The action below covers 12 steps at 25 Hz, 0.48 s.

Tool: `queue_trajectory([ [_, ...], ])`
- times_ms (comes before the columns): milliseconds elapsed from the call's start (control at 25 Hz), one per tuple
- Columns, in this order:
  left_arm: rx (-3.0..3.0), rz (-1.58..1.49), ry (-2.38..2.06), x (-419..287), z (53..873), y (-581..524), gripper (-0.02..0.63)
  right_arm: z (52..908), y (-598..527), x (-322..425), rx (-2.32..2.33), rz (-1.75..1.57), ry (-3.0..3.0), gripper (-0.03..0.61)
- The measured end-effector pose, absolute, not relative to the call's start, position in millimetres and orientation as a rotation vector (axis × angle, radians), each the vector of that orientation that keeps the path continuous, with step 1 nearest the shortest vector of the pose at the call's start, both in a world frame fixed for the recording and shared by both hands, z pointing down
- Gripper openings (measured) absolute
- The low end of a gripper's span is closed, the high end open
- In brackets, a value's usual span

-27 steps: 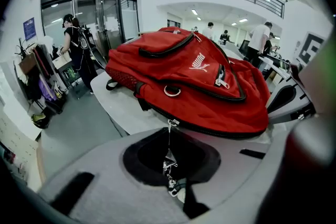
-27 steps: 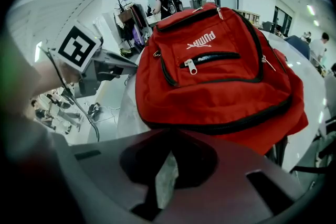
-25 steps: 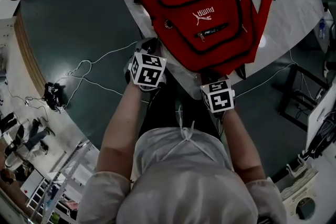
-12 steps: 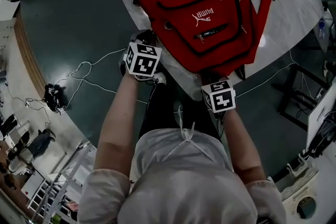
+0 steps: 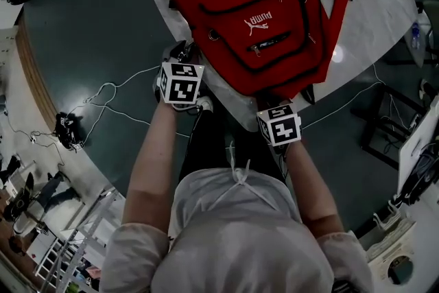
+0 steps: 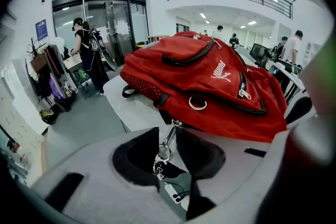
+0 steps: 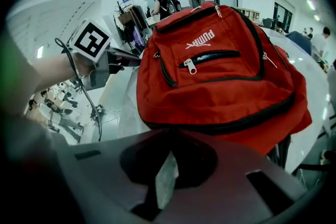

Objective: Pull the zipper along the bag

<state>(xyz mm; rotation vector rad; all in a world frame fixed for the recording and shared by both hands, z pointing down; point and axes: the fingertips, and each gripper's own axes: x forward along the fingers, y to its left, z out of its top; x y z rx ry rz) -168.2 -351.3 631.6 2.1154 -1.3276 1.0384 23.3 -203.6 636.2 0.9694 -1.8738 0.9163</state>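
A red backpack [image 5: 254, 17] with black zippers lies flat on a white marble table [image 5: 370, 3]. My left gripper [image 5: 185, 51] is at the bag's left side near the table edge. In the left gripper view its jaws [image 6: 167, 136] are opening; the metal zipper pull [image 6: 169, 134] with its ring hangs loose in the gap between them, running back to the backpack [image 6: 210, 76]. My right gripper [image 5: 274, 101] is at the bag's near bottom edge. In the right gripper view its jaws [image 7: 169, 136] meet on the black-trimmed hem of the backpack [image 7: 220, 76].
White cables [image 5: 110, 96] trail over the dark floor left of the table. A black metal frame [image 5: 384, 127] stands at the right. In the left gripper view a person [image 6: 86, 52] stands by glass doors beyond the table [image 6: 136, 110].
My left gripper has shifted a little left and farther along the bag's left side. The right gripper stays at the bottom edge.
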Motion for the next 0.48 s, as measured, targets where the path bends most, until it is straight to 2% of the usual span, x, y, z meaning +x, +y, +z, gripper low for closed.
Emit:
queue_trajectory([
  [80,2.111,0.99,-1.337,-168.8,625.1,-345.3,0.112,636.5,-203.9,23.3,0.975,0.92,-1.873,0.028],
  [320,2.126,0.891,-1.362,-164.2,594.5,-317.0,0.11,628.1,-201.1,23.7,0.992,0.875,-1.885,0.028],
  [480,2.14,0.769,-1.362,-151.3,567.2,-301.1,0.046,607.9,-202.1,23.3,1.01,0.829,-1.916,0.028],
])
